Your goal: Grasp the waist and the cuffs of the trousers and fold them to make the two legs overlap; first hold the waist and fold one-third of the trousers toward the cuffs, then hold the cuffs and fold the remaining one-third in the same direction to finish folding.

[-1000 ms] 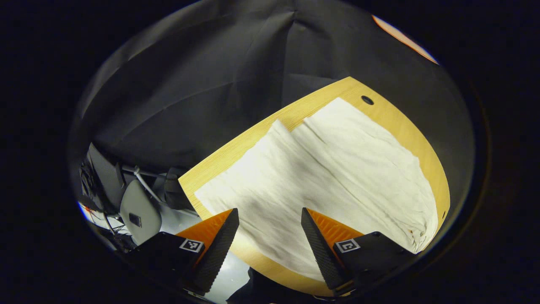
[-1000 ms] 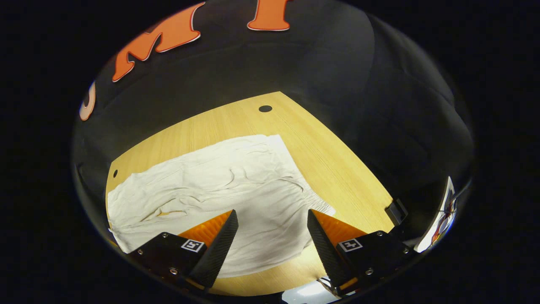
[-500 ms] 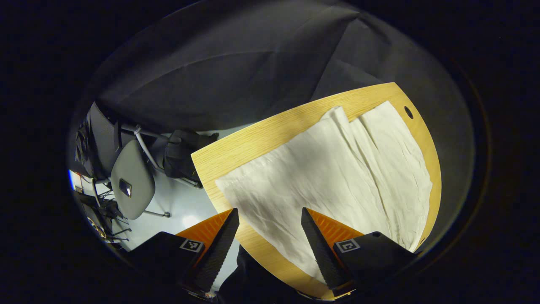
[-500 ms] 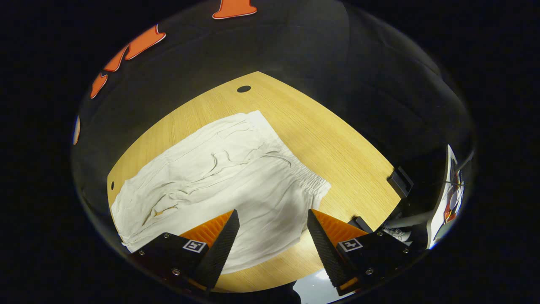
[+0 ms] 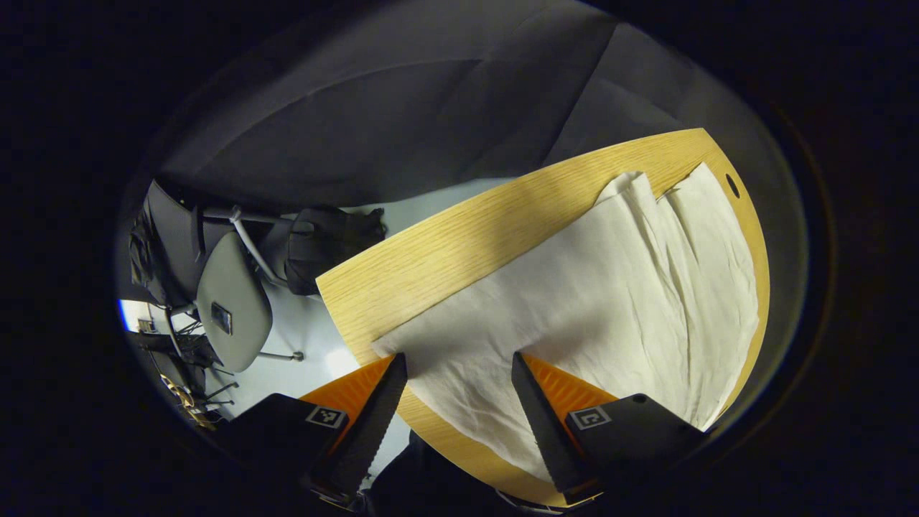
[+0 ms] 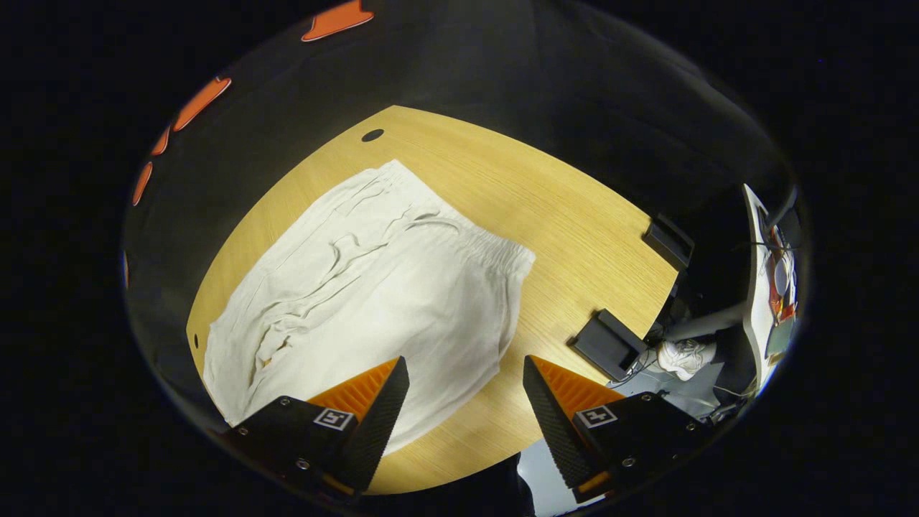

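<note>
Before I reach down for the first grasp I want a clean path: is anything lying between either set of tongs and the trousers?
Nothing visible. Both the left tongs and right tongs hang open over the white trousers, spread flat on the wooden table. The small black boxes sit at the table's edge, off the cloth.

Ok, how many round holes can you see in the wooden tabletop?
2. In the right gripper view, one dark round hole sits at the light wooden tabletop's far corner, beyond the white trousers; a smaller hole sits at the left edge. The trousers may hide others.

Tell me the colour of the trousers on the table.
Off-white, plain, no pattern: the trousers show best in the right gripper view.
</note>
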`<state>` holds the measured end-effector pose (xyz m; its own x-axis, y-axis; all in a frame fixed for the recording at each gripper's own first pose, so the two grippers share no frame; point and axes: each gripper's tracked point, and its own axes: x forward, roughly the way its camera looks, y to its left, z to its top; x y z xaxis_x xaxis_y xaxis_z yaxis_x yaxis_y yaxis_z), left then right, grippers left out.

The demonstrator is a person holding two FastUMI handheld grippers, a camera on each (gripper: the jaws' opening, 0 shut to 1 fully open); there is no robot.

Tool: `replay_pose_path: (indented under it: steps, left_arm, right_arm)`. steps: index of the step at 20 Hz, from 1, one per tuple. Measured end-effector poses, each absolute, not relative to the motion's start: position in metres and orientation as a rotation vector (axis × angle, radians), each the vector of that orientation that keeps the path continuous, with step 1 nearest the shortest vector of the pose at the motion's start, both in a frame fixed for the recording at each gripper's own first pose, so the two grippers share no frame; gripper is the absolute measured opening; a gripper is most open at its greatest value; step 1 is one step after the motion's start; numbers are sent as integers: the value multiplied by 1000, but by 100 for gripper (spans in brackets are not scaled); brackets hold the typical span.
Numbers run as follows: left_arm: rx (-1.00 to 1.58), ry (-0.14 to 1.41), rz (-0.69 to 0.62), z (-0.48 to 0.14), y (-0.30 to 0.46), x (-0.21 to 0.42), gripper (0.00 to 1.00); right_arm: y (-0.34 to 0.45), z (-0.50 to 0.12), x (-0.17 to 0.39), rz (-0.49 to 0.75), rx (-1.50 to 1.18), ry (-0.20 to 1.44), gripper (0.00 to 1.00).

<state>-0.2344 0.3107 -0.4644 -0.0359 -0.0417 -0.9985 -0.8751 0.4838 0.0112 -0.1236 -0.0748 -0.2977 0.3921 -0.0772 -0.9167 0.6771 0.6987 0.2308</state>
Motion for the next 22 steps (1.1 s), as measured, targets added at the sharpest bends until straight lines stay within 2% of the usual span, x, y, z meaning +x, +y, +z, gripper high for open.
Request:
replay_pose_path:
  steps: [1, 3, 4, 5, 6, 9, 10, 11, 16, 18, 22]
  left_arm:
    - [-849, 1459, 825, -466, 310, -231, 94]
    - [-864, 1433, 845, -465, 308, -227, 77]
    - [-879, 1418, 850, -468, 306, -223, 63]
    - [-890, 1409, 850, -463, 303, -217, 38]
    - [-893, 1396, 839, -464, 302, -214, 12]
    - [-891, 1333, 815, -454, 305, -212, 8]
    - [-880, 1317, 798, -452, 306, -210, 5]
    - [-864, 1304, 786, -448, 308, -209, 5]
    - [-847, 1251, 757, -433, 310, -198, 5]
    - [-851, 1243, 755, -428, 310, -197, 5]
    - [-836, 1233, 741, -420, 312, -191, 5]
  right_arm:
    - [-77, -302, -122, -523, 663, 1071, 97]
    - [-85, -315, -123, -533, 689, 1098, 96]
    - [-93, -322, -119, -540, 701, 1098, 90]
    - [-106, -330, -113, -553, 707, 1093, 96]
    - [-114, -334, -109, -562, 712, 1089, 95]
    - [-127, -347, -100, -579, 723, 1099, 91]
    - [-131, -351, -96, -582, 723, 1098, 82]
    - [-134, -353, -92, -585, 724, 1095, 87]
    - [-137, -366, -84, -599, 711, 1128, 75]
    - [-137, -371, -82, -620, 728, 1128, 67]
    - [-130, -381, -82, -629, 767, 1166, 41]
